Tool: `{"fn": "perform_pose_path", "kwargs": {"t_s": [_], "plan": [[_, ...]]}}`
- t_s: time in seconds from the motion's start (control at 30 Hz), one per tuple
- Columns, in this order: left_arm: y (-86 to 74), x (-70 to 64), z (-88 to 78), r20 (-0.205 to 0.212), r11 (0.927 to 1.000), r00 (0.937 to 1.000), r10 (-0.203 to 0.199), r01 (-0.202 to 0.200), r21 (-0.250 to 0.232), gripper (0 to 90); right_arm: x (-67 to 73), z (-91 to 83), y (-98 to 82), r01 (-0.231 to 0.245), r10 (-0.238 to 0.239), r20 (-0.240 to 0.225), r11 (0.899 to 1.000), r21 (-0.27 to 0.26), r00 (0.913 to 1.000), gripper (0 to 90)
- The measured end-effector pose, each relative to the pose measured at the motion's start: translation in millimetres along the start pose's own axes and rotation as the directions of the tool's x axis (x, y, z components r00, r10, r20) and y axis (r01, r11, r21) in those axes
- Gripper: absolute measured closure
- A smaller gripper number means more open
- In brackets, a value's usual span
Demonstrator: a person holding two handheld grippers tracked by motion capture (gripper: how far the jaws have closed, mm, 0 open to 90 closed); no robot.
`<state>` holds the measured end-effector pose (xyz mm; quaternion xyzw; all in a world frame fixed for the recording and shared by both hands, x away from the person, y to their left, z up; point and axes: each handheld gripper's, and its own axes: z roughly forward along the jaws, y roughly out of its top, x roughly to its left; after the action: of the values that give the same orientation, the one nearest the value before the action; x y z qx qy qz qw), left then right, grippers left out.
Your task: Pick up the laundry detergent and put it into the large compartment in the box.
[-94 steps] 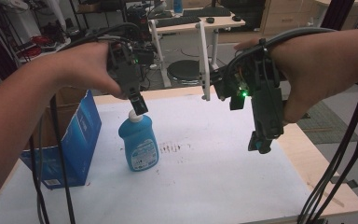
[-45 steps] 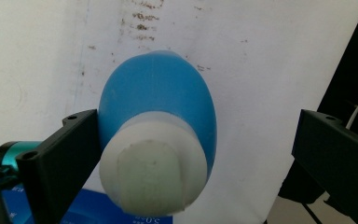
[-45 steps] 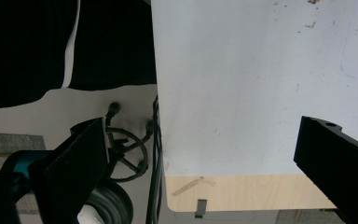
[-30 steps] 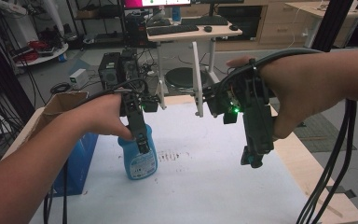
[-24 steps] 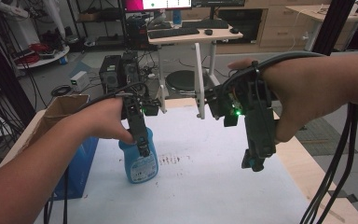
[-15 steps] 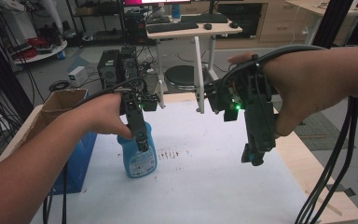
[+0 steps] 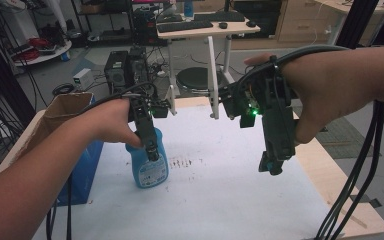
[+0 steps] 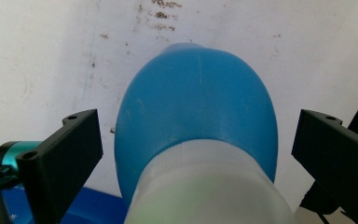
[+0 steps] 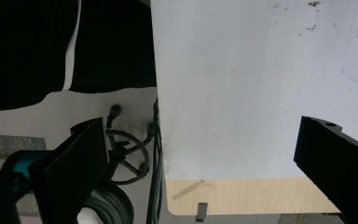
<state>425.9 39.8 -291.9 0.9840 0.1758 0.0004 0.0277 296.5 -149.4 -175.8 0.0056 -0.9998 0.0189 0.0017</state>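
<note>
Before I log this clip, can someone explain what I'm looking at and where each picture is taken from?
A person holds a handheld two-jaw gripper in each hand. The high view looks down on a white table. The left gripper is lowered over an upright blue bottle; its own camera shows the open jaws either side of the bottle's white cap, not yet closed on it. The right gripper hangs open above the table, holding nothing. A blue cardboard box stands at the table's left edge.

Both forearms reach forward; the left gripper points steeply down, the right gripper hangs raised, both with jaws spread wide.
</note>
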Motion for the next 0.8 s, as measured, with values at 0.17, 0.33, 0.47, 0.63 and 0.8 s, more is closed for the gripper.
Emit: {"fn": "perform_pose_path", "kwargs": {"t_s": [0.17, 0.33, 0.47, 0.63, 0.8], "plan": [[0.4, -0.2, 1.1, -0.002, 1.0000, 1.0000, 0.007, -0.007, 0.002, 2.3, 0.2, 2.0, -0.9, -0.004, 0.004, 0.001, 1.000, 0.001, 1.0000, 1.9], [0.2, 1.5, 0.9, -0.002, 1.0000, 1.0000, 0.009, -0.009, 0.004, 7.9, 0.3, 2.0, -1.6, -0.003, 0.003, 0.002, 1.000, -0.003, 1.0000, 1.9], [-0.1, 1.7, 1.9, -0.001, 1.0000, 1.0000, 0.000, 0.000, 0.005, 7.9, 1.0, 0.9, -1.2, -0.007, 0.007, 0.005, 1.000, -0.002, 1.0000, 1.9], [-0.3, 2.3, 2.4, 0.004, 0.9999, 1.0000, -0.006, 0.006, 0.010, 12.6, 0.7, 2.0, -0.5, -0.002, 0.002, 0.006, 1.000, -0.003, 1.0000, 1.9], [-0.7, 2.7, 2.3, 0.010, 0.9999, 0.9999, -0.010, 0.010, 0.009, 16.6, 0.5, 2.8, -0.3, 0.006, -0.006, 0.004, 1.000, -0.005, 1.0000, 1.9]]}}
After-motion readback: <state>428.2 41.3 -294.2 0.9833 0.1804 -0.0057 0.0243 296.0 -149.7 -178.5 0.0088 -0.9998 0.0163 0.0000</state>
